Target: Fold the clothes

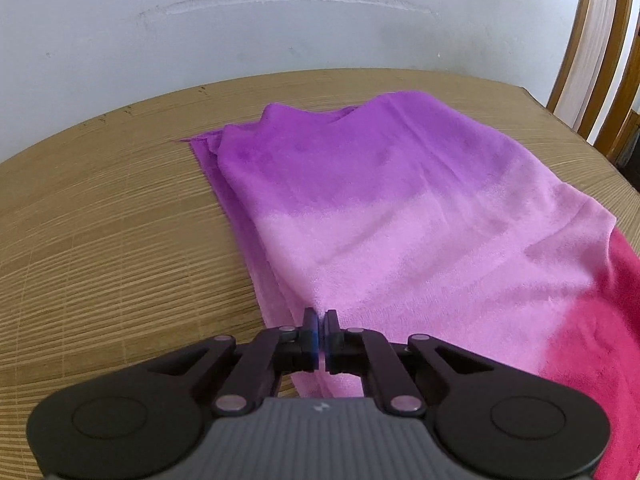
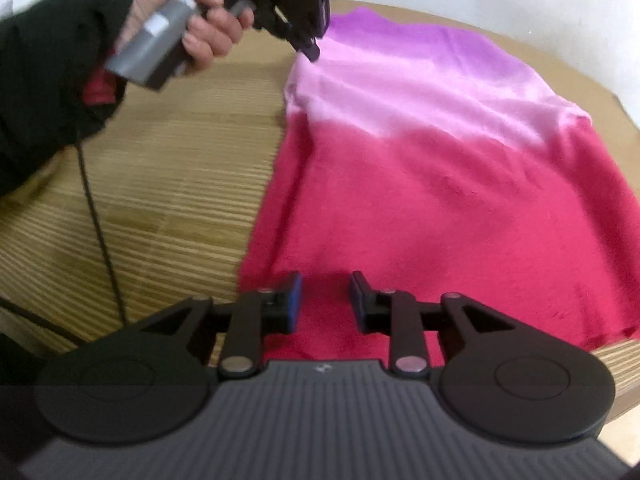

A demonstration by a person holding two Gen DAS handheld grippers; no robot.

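Jaws of the left gripper [image 1: 320,330] are clenched, seemingly pinching the pale pink edge of a fleece garment [image 1: 400,208]; those of the right gripper [image 2: 325,302] are parted above its magenta end, nothing gripped. At least one fold is judged made, as layered edges lie on the bamboo-mat tabletop [image 1: 120,240]; more folding remains. Only the right wrist view shows the person's hand [image 2: 188,20].

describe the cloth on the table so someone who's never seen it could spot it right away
On the tan ribbed wooden table against the white wall lies one fuzzy fleece cloth, folded over on itself. It is the only fabric there. Its colour runs in bands, purple at the far end, pale pink in the middle and deep magenta nearest the open right gripper.
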